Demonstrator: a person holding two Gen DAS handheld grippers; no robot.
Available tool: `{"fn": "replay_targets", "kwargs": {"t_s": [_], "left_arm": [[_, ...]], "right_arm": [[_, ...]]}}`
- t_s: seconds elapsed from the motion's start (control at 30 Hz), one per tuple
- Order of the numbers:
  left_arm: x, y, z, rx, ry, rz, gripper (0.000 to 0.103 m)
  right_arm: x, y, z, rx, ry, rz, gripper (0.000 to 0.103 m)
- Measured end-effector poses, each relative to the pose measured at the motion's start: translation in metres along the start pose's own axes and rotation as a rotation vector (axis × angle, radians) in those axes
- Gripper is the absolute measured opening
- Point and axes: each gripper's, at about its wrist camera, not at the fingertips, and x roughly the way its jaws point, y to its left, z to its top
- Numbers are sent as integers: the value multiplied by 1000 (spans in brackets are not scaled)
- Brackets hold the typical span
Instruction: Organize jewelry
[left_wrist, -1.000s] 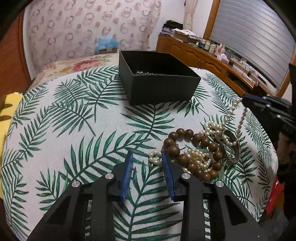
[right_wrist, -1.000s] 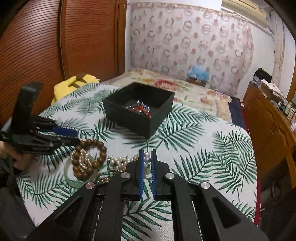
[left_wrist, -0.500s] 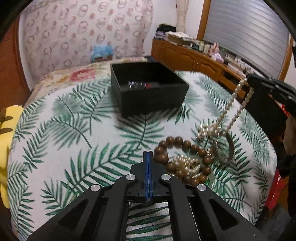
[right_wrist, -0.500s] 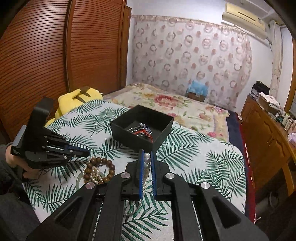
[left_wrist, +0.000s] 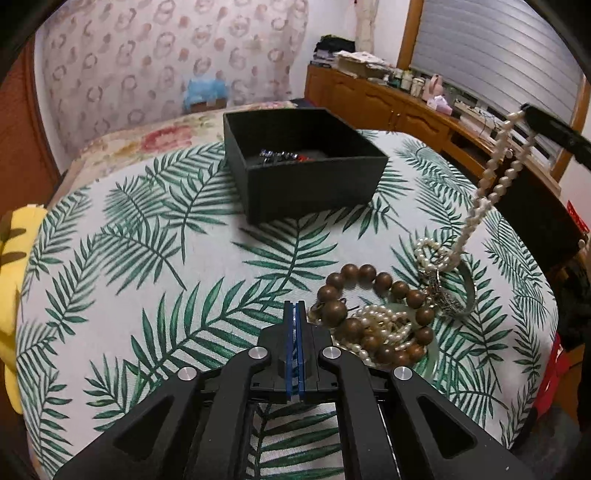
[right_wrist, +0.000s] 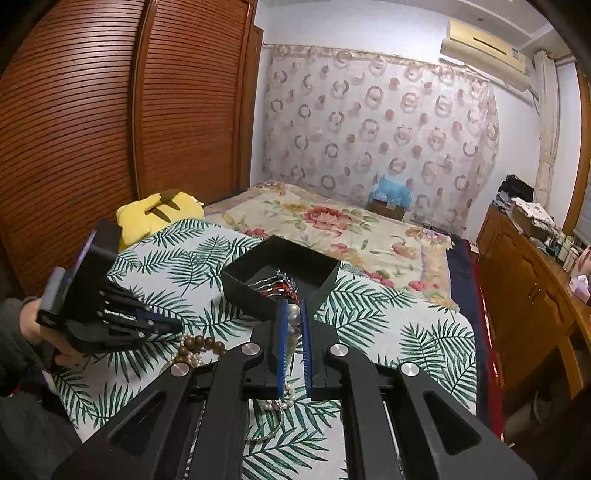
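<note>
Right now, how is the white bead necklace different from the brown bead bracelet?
The pearl necklace has small white beads; the wooden bracelet has big brown ones. The necklace is pinched in the right gripper and hangs up in the air, with only its lower end on the pile; the bracelet lies flat on the leafy cloth, and nothing holds it. The necklace is a long strand; the bracelet is a short ring. Both are strings of round beads, outside the black box.
</note>
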Motion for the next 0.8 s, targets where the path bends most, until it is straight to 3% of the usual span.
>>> {"fn": "replay_targets", "kwargs": {"t_s": [0.2,0.37,0.53,0.67,0.7,0.73,0.8], "left_arm": [[5,1,1,-15,10,-11,12],[12,-1,0,-3,32,9,14],[17,-16,5,100,50,90,21],[19,-14,7,114,49,76,20],[18,-13,6,117,49,63,9],[18,-13,6,117,49,57,4],[18,-12,6,111,48,59,4]], "right_arm": [[-2,1,-1,1,2,-5,8],[-1,-1,-5,9,10,-5,8],[0,-2,-5,8,9,-4,8],[1,-1,-6,10,5,-1,8],[1,-1,-6,10,5,-1,8],[1,-1,-6,10,5,-1,8],[0,-1,-6,8,3,-2,8]]}}
